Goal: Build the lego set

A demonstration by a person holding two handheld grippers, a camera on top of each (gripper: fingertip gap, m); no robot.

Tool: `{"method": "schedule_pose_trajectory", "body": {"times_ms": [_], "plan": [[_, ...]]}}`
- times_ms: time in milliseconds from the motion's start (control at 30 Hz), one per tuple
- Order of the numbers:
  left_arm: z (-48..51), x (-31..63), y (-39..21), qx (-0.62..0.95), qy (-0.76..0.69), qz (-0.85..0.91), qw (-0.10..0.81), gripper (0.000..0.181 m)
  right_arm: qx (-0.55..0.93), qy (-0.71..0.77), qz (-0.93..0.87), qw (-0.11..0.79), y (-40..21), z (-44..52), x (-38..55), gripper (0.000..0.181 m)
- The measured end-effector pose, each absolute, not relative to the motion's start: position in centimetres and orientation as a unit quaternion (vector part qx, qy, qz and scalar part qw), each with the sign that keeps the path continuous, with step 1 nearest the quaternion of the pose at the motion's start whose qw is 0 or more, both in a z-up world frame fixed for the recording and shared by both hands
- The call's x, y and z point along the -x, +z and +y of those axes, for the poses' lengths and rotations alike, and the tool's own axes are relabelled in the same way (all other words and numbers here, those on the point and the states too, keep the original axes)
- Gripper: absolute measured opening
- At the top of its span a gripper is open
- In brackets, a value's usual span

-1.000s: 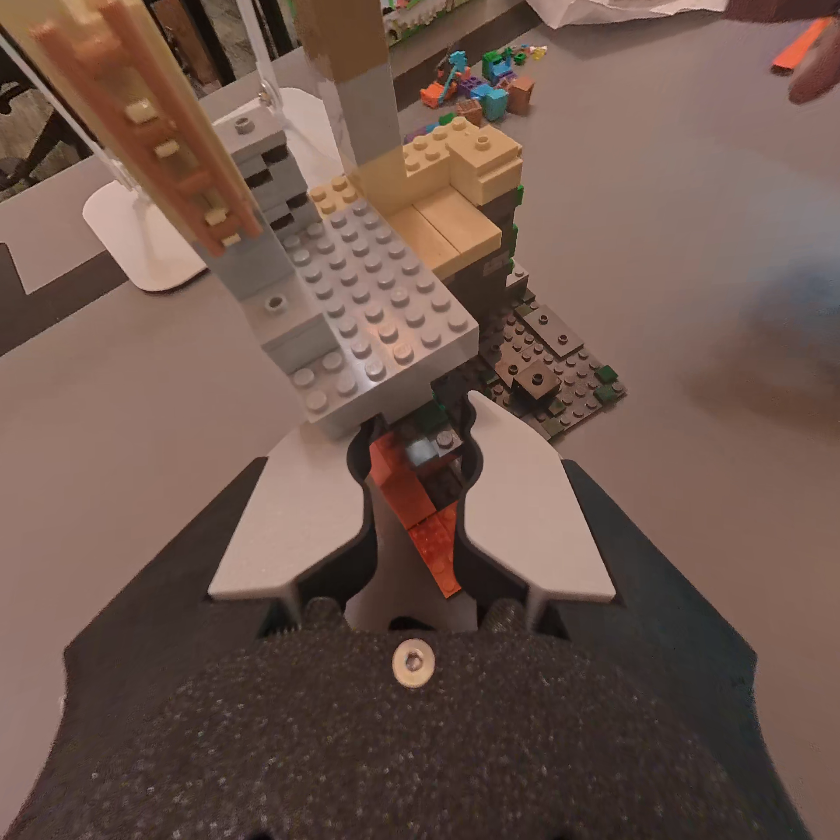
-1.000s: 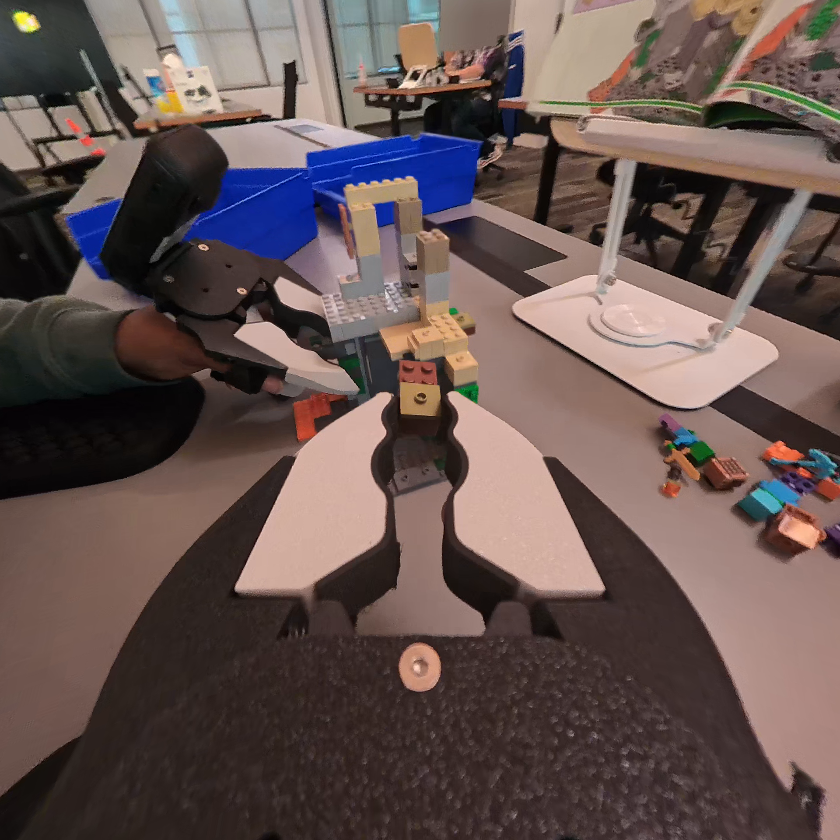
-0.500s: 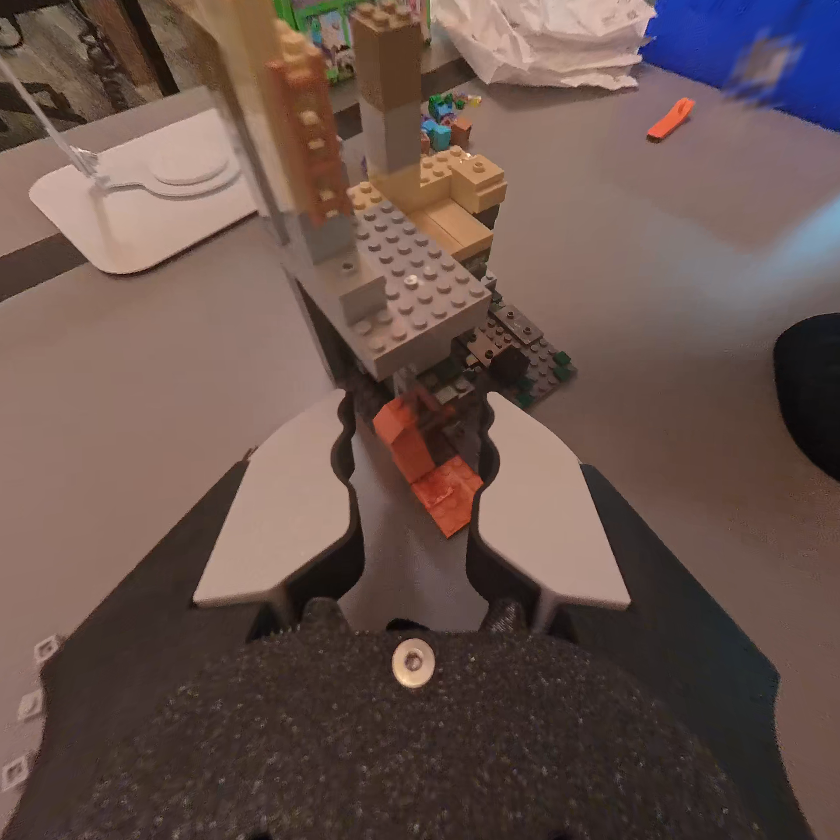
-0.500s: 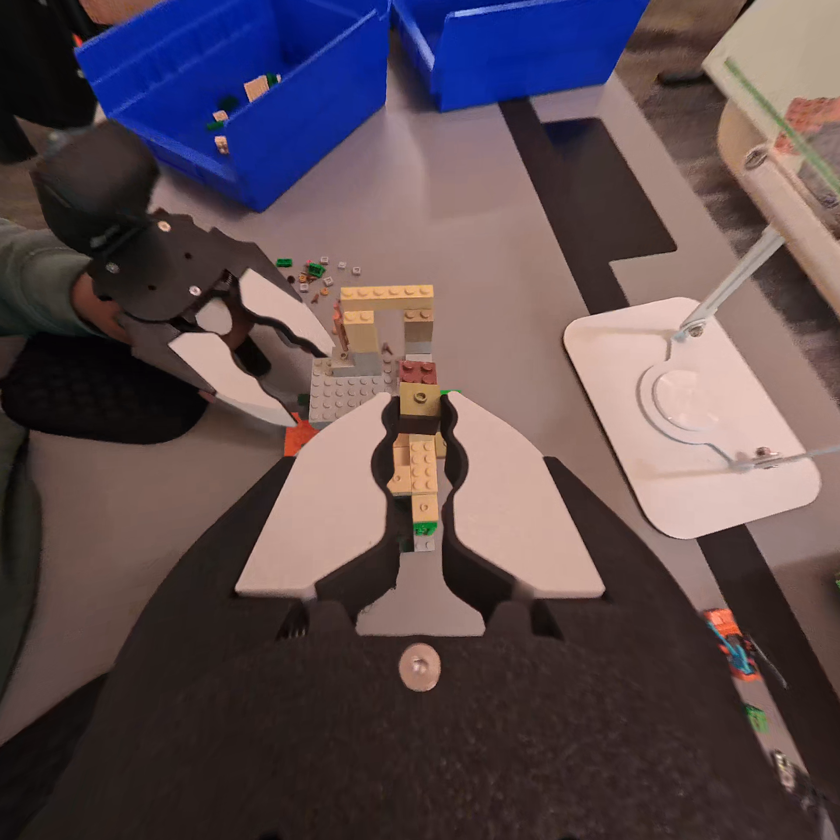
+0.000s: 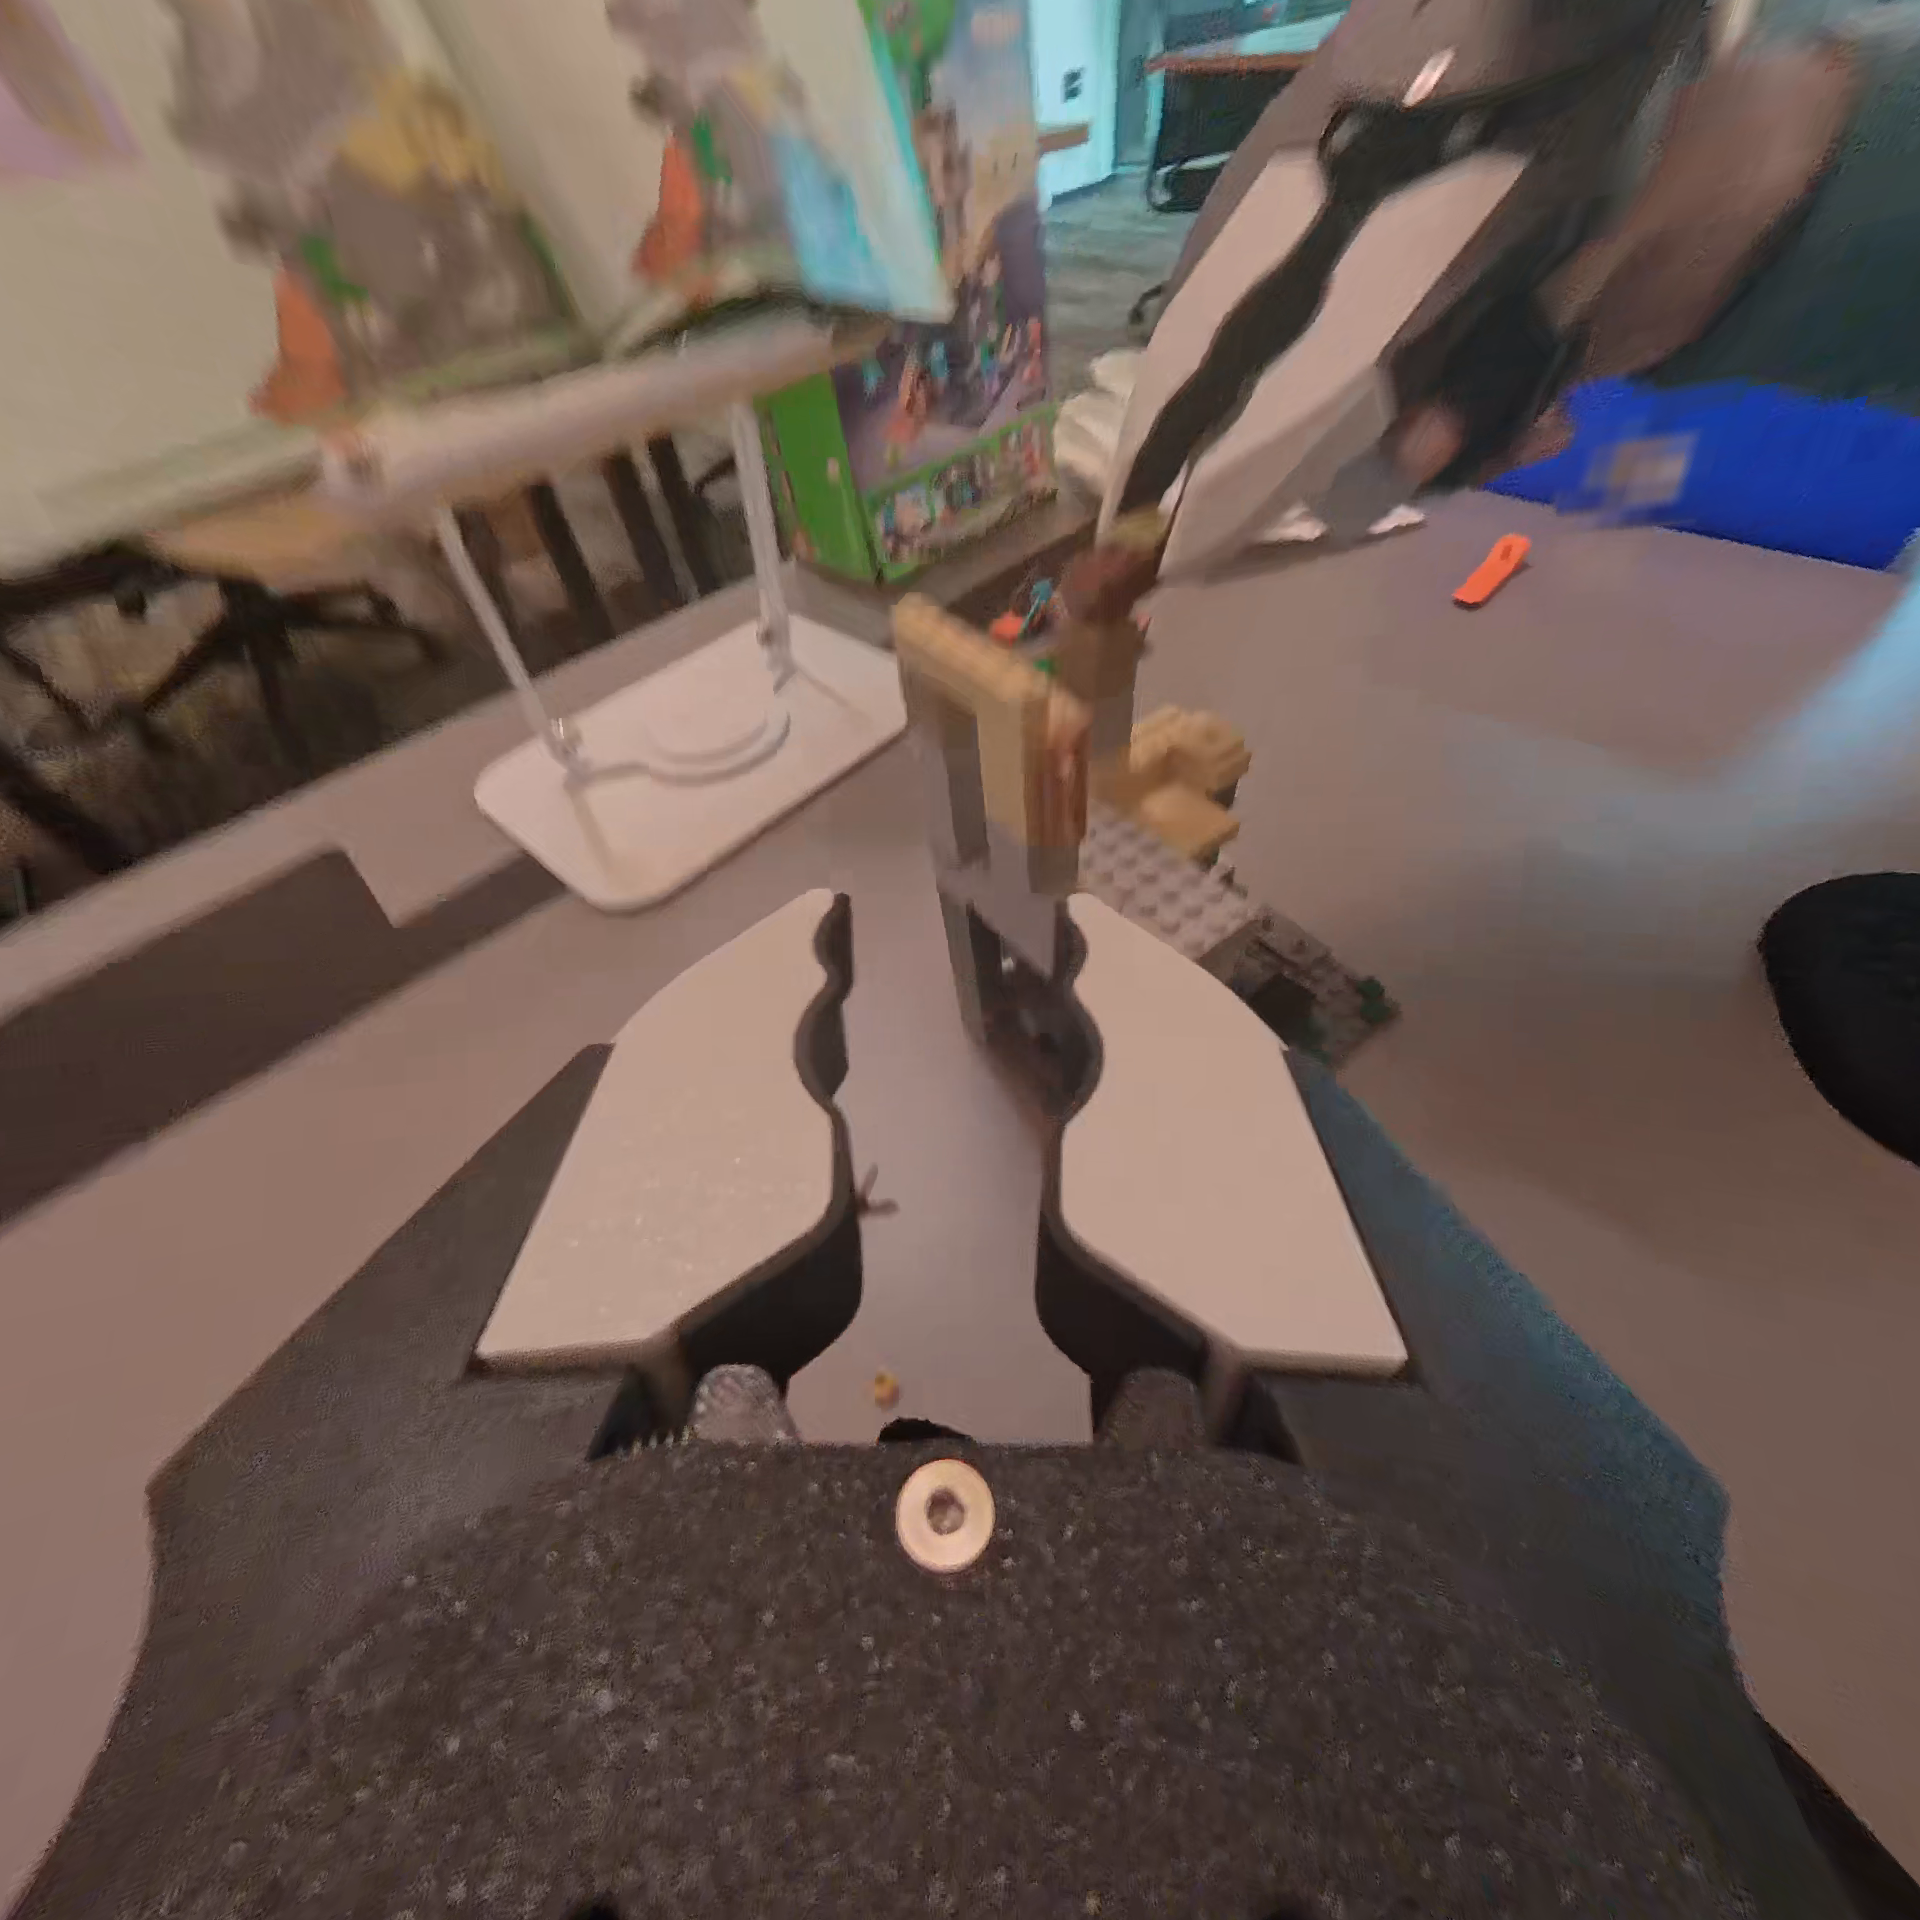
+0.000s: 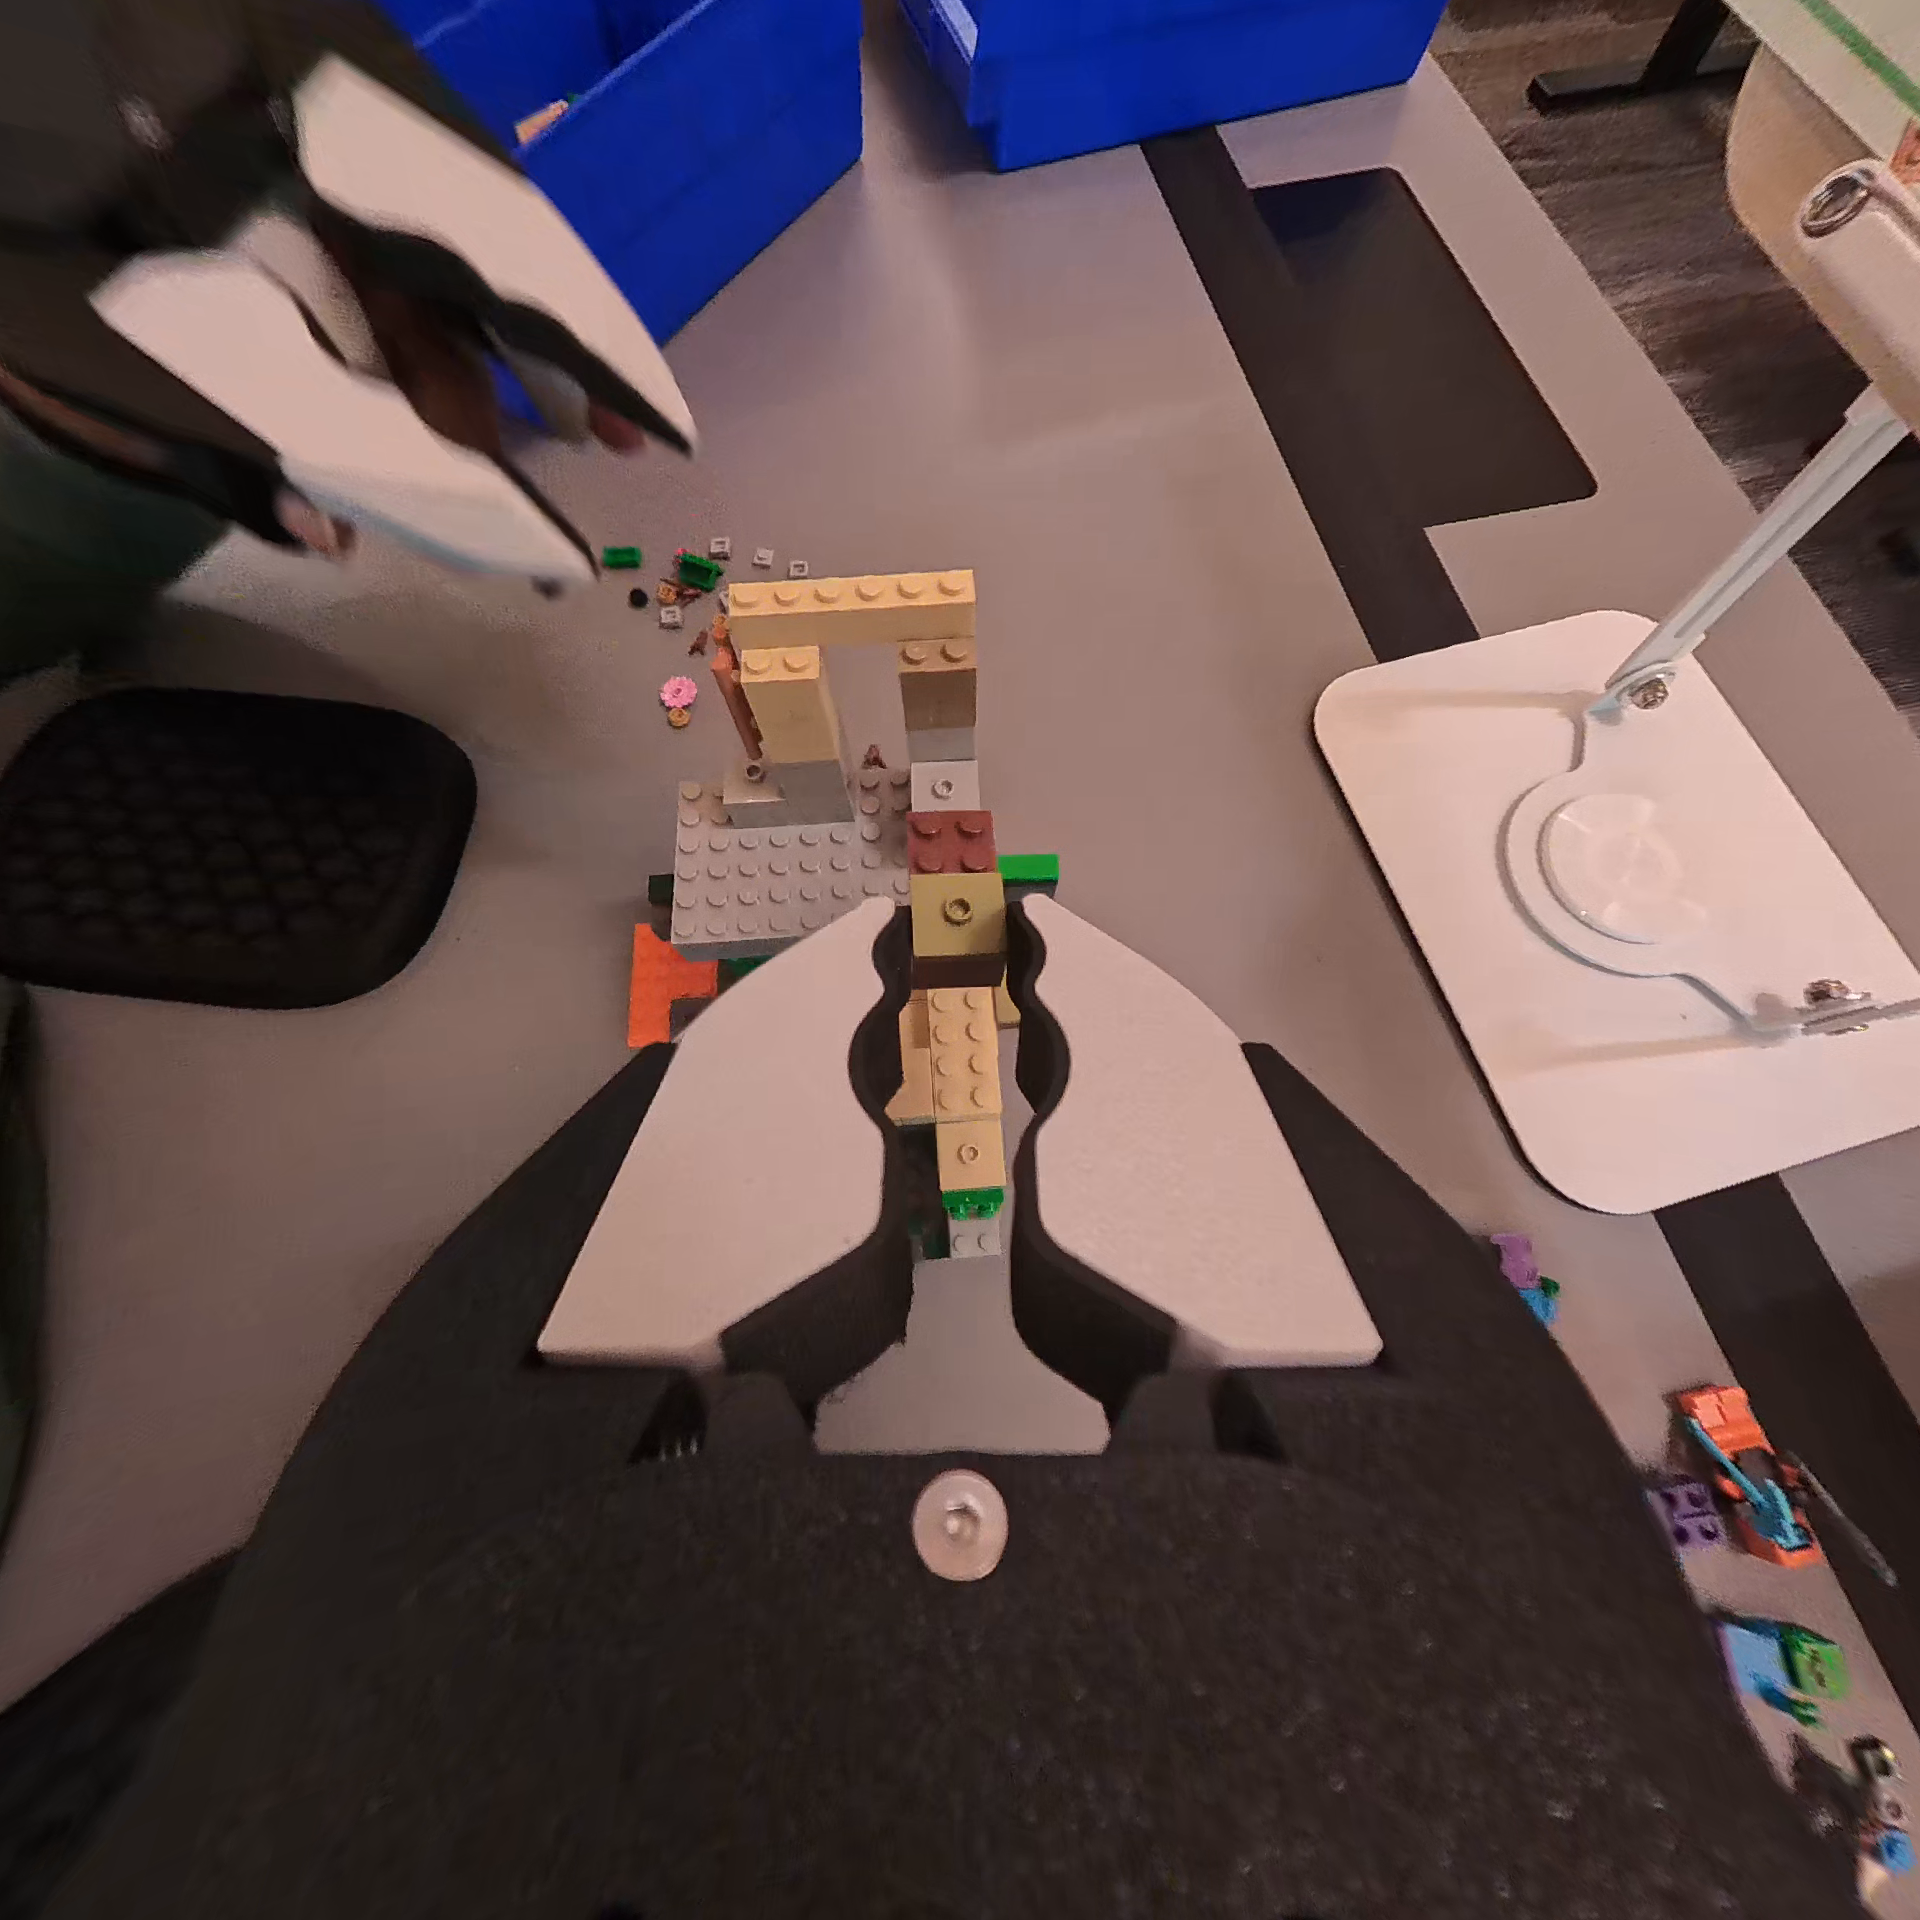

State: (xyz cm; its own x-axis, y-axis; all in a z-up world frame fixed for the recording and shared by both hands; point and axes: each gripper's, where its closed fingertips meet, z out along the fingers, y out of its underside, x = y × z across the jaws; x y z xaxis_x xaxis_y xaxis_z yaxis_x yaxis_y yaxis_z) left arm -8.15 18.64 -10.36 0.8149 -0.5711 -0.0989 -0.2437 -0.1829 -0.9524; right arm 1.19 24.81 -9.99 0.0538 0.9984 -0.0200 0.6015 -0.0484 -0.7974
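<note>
- The right tongs (image 6: 958, 909) are pinching a small brick stack (image 6: 956, 904), tan with a brown brick on its far end, and holding it just above the lego build (image 6: 800, 862).
- The left tongs (image 5: 951, 914) are hanging spread with nothing between the fingers; their view is smeared with motion blur, and in the right wrist view they are hovering up and to the left of the build.
- The build is standing on the grey tabletop (image 6: 1091, 416): a grey studded plate with a tan arch (image 6: 852, 613) rising on its far side and tan bricks running toward the right tongs.
- Tiny loose pieces (image 6: 686, 592) are lying on the tabletop just behind the build.
- A white stand base (image 6: 1455, 935) is sitting to the right of the build.
- Blue bins (image 6: 1143, 73) are resting well beyond the build.
- Coloured loose pieces (image 6: 1745, 1496) are lying near the stand base, well apart from the build.
</note>
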Motion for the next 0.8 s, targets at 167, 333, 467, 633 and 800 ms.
{"method": "schedule_pose_trajectory", "body": {"times_ms": [167, 333, 467, 633, 800], "plan": [[20.6, 5.6, -3.8, 0.719, -0.127, 0.400, 0.554, 0.025, 0.650, 0.303, -0.619, 0.320, -10.1, 24.8, -1.1, 0.017], [22.5, 2.2, -5.8, 0.730, -0.120, 0.567, 0.362, 0.019, 0.657, 0.297, -0.617, 0.315, -10.2, 24.9, -0.8, 0.017], [24.4, 1.3, -8.4, 0.732, -0.068, 0.622, 0.268, 0.022, 0.662, 0.293, -0.615, 0.313, -10.3, 24.9, -0.9, 0.017], [25.0, 0.3, -9.4, 0.714, -0.049, 0.664, 0.218, 0.026, 0.658, 0.289, -0.622, 0.312, -10.4, 24.9, -1.0, 0.017], [25.0, 0.0, -10.1, 0.707, -0.040, 0.683, 0.181, 0.030, 0.655, 0.299, -0.622, 0.308, -10.5, 24.8, -0.9, 0.017]]}}
